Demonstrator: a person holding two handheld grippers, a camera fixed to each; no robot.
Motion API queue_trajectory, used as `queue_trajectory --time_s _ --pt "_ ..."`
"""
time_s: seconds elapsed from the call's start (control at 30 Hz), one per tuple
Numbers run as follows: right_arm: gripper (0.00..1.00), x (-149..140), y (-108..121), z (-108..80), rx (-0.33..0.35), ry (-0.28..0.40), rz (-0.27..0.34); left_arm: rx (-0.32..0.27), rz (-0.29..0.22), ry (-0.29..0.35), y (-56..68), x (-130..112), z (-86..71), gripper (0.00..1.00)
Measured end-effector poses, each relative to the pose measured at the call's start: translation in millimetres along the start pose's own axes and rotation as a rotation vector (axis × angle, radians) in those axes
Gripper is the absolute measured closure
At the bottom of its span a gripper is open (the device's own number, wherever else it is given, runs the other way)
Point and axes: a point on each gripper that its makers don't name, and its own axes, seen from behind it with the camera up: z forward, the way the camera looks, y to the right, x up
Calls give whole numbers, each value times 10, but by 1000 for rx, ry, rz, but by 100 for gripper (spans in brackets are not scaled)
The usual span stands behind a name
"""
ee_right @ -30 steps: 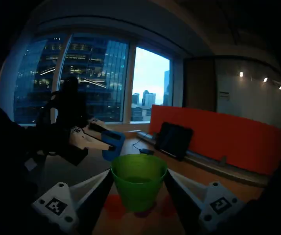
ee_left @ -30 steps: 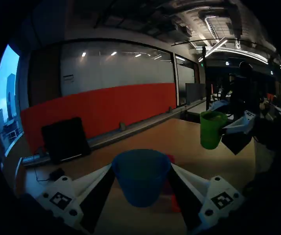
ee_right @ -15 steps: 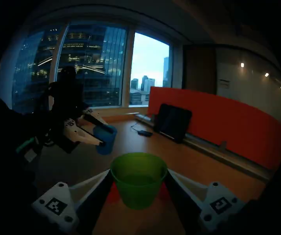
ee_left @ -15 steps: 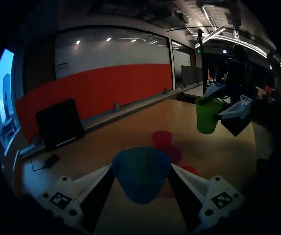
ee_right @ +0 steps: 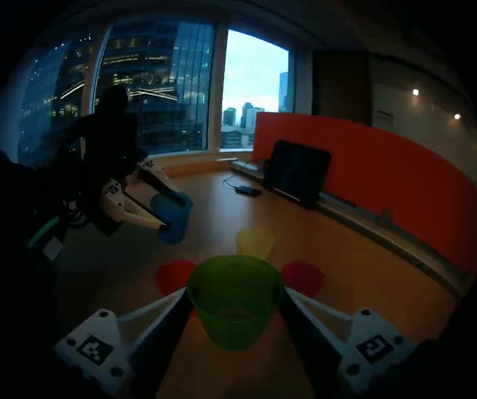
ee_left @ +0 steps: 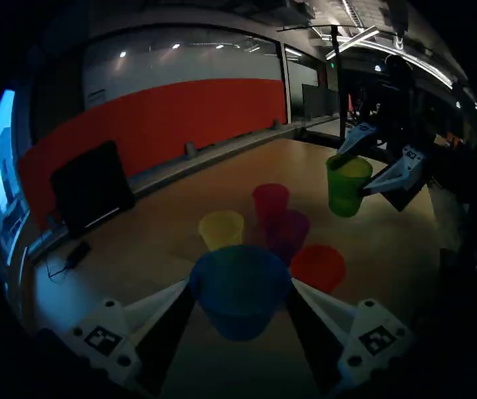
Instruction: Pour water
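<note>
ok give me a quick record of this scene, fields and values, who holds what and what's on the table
left gripper: shut on blue cup
right gripper: shut on green cup
held cups: apart from each other, both near upright
on table: yellow cup, pink cup, purple cup, red cup
water in cups: too dark to tell
far edge: black screen
</note>
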Motion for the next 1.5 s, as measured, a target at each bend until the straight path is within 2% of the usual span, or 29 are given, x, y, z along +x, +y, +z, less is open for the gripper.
queue_trajectory --time_s 0.4,0.97,1.5 --pt "9 -389 6 136 10 -75 22 -29 -20 -69 25 -322 151 12" --pt "9 -651 -21 313 22 -120 24 -51 -29 -106 61 -527 373 12" --pt "9 -757 -89 400 36 -139 29 -62 -47 -124 64 -649 382 12"
